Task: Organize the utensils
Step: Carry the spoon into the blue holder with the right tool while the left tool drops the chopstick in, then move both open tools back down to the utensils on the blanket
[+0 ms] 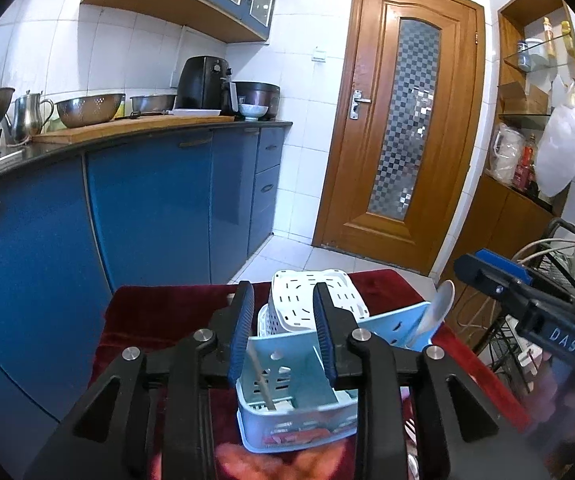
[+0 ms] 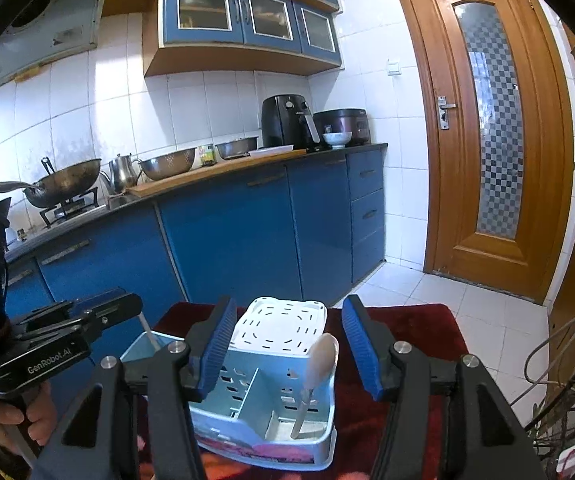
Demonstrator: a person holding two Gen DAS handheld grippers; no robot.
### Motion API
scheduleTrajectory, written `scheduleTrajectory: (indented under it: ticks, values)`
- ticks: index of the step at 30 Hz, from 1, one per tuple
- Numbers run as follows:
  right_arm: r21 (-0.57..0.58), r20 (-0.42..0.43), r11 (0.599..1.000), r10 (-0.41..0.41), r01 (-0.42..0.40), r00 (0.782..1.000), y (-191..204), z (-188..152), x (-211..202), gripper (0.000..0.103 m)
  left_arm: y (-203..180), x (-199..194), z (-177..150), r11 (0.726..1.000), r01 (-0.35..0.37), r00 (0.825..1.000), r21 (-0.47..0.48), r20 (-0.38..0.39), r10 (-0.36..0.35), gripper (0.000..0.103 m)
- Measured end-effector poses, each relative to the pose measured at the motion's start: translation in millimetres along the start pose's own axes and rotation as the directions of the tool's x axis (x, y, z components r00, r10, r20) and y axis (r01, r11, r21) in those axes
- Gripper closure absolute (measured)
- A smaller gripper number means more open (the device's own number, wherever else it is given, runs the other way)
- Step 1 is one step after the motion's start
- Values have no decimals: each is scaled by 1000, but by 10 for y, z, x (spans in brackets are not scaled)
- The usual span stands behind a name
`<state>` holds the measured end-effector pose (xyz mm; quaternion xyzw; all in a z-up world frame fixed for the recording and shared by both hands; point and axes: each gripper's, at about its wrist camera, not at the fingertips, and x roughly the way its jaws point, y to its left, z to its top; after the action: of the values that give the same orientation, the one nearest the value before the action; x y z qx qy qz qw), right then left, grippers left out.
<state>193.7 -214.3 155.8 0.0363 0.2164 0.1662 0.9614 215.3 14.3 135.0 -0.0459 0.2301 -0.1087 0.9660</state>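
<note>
Chopsticks (image 1: 261, 380) lean in the left compartment of the pale blue caddy (image 1: 299, 420); my left gripper (image 1: 283, 336) hangs over it, jaws apart, pinching nothing. Right of that, the spoon (image 2: 319, 364) stands in the caddy's right compartment between my right gripper's (image 2: 287, 344) spread, empty jaws.

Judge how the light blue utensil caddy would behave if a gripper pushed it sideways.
The light blue utensil caddy looks like thin perforated plastic, so probably light. Holding only a spoon and a chopstick, it would likely slide or tip easily. The red cloth beneath may grab its base, favouring tipping.
</note>
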Motion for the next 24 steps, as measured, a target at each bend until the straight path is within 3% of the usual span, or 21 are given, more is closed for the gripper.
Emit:
scheduleTrajectory:
  ticks: [14,24]
  values:
    - [34,-32,999,14,-13,999,7,-110,-618,45,-153,-718,-106,998,-27,1000,48,16,26,68]
    - [33,-121,999,-21,25,992,67,-452,-895,45,-148,-1133,-329,999,-20,998,45,-56,22,67]
